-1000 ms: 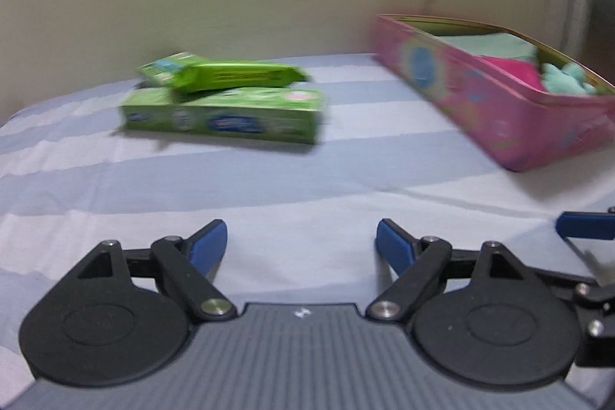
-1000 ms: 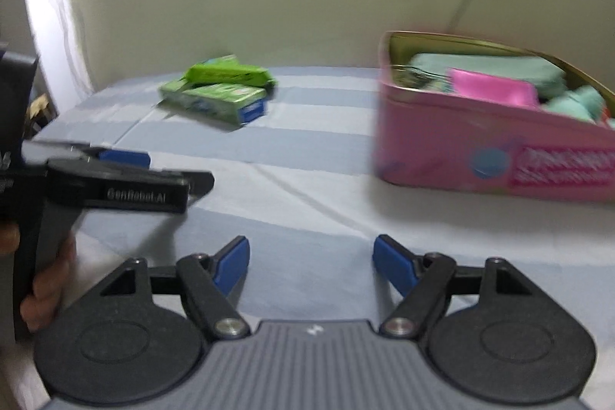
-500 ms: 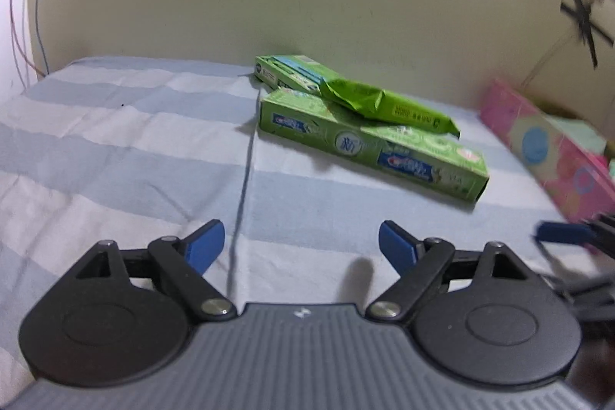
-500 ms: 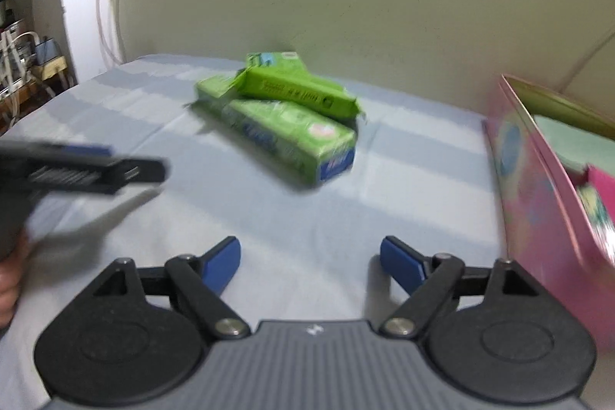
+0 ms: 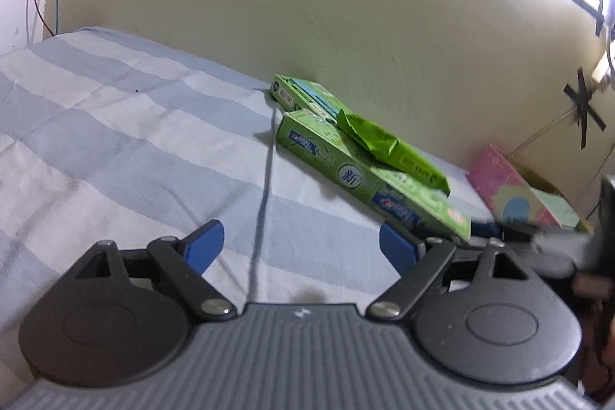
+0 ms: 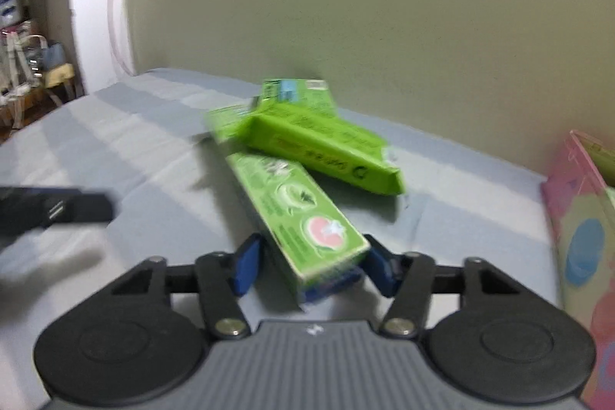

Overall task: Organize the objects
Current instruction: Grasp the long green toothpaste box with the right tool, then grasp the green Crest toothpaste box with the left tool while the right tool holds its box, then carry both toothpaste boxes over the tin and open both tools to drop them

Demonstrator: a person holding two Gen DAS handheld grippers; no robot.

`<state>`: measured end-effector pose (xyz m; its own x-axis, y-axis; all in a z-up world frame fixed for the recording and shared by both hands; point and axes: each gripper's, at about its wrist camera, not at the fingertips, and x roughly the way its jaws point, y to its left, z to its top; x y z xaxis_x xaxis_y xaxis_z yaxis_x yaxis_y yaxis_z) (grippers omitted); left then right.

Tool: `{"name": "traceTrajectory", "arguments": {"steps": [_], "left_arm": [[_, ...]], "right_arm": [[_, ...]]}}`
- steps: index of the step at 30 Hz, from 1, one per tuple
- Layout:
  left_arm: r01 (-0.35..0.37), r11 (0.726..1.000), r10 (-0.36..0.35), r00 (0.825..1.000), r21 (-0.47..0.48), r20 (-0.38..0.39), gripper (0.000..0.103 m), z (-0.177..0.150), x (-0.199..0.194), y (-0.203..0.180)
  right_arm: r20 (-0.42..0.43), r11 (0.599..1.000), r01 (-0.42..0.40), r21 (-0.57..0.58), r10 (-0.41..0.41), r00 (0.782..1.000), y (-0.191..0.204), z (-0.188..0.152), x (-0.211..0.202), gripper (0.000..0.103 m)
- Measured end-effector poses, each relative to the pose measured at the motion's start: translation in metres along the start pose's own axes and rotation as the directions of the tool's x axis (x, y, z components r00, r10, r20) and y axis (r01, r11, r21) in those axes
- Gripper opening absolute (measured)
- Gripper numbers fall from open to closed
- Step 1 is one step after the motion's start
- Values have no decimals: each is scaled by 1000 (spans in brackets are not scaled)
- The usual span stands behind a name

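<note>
Green cardboard toothpaste box (image 6: pixel 298 218) lies on blue-and-white striped cloth (image 5: pixel 115 141), near end between blue pads of right gripper (image 6: pixel 311 266), centre of right wrist frame; jaws wide, flanking box, contact unclear through blur. Step judged: grasp approach. Next move calls for closing on box end, then carrying to pink tin (image 6: pixel 580 229) at right edge. Left gripper (image 5: pixel 301 244) spread wide, empty, above cloth. Count: two green boxes, second (image 5: pixel 303 95) behind; one green foil pouch (image 6: pixel 323 156) lying across them; one tin.

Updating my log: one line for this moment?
left gripper open, idle | right gripper open around toothpaste box end | pink tin right
</note>
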<state>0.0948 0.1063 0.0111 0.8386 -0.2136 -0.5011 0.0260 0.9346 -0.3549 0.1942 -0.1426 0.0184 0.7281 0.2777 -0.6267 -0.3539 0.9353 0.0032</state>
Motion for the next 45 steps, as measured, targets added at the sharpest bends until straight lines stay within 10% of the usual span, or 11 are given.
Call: {"name": "traceTrajectory", "arguments": {"steps": [11,20,37,45], "left_arm": [[122,992,-123,992,38,20,97,-3,-9,-7],[345,926,-323,934,150,-154,96,-29,-11,-72],[336,936,-289,905,106,-313,74,-65,-40,-86],[358,930,-324,907,84,-270,72,-68,-45,-104]], "right_arm": [[-22,983,-145,-112,143,989,6,-104,-145,41],[21,956,139,256,-150,989,-81,-172,-225,48],[68,993,1,120,-9,998,-49,-155,-200,63],[76,983,8,183,-22,997,-58,-154,-198,62]]}}
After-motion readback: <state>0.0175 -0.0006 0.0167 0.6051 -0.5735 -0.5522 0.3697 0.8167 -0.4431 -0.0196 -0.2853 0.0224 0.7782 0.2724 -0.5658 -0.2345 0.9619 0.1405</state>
